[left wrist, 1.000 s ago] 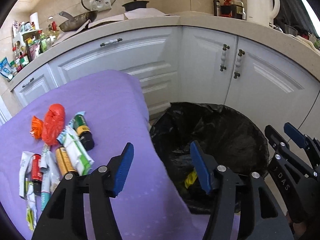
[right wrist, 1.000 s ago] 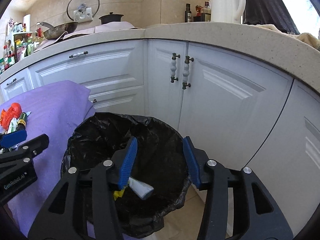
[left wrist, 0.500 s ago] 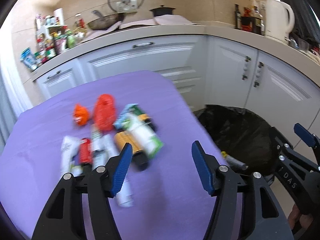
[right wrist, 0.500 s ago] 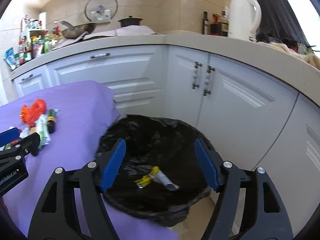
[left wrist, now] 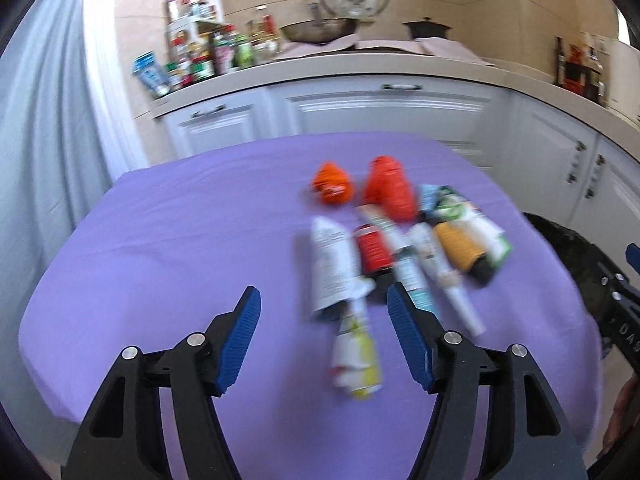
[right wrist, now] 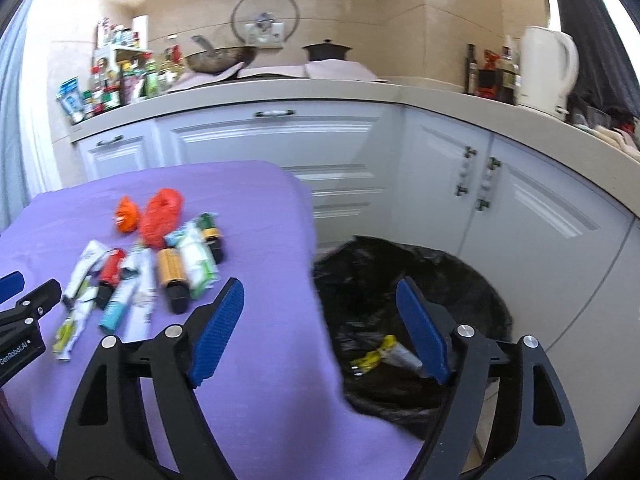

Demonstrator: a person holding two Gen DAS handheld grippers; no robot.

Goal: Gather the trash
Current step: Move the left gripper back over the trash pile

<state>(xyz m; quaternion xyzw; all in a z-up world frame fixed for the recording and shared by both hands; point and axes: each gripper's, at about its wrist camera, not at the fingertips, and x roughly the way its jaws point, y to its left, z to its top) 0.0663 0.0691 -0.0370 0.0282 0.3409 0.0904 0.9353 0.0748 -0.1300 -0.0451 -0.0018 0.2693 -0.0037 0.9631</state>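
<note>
Several pieces of trash lie in a cluster on the purple tablecloth (left wrist: 180,240): two crumpled orange bags (left wrist: 388,186), a white tube (left wrist: 330,264), a red tube (left wrist: 374,248), an amber bottle (left wrist: 460,250) and a yellow-white wrapper (left wrist: 356,354). My left gripper (left wrist: 324,336) is open and empty, just short of the yellow-white wrapper. My right gripper (right wrist: 320,328) is open and empty above the table's right edge. The black-lined trash bin (right wrist: 404,288) stands right of the table and holds a yellow wrapper (right wrist: 374,354). The cluster also shows in the right wrist view (right wrist: 160,256).
White kitchen cabinets (right wrist: 320,148) run behind the table and bin. The counter carries spice bottles (left wrist: 200,56), a wok (right wrist: 220,58), a dark pot (right wrist: 326,50) and a white kettle (right wrist: 550,68). A pale curtain (left wrist: 48,120) hangs at the left.
Both grippers swung left, away from the bin and over the table. The left gripper now faces the trash cluster. The right gripper dropped its piece into the bin and opened wider.
</note>
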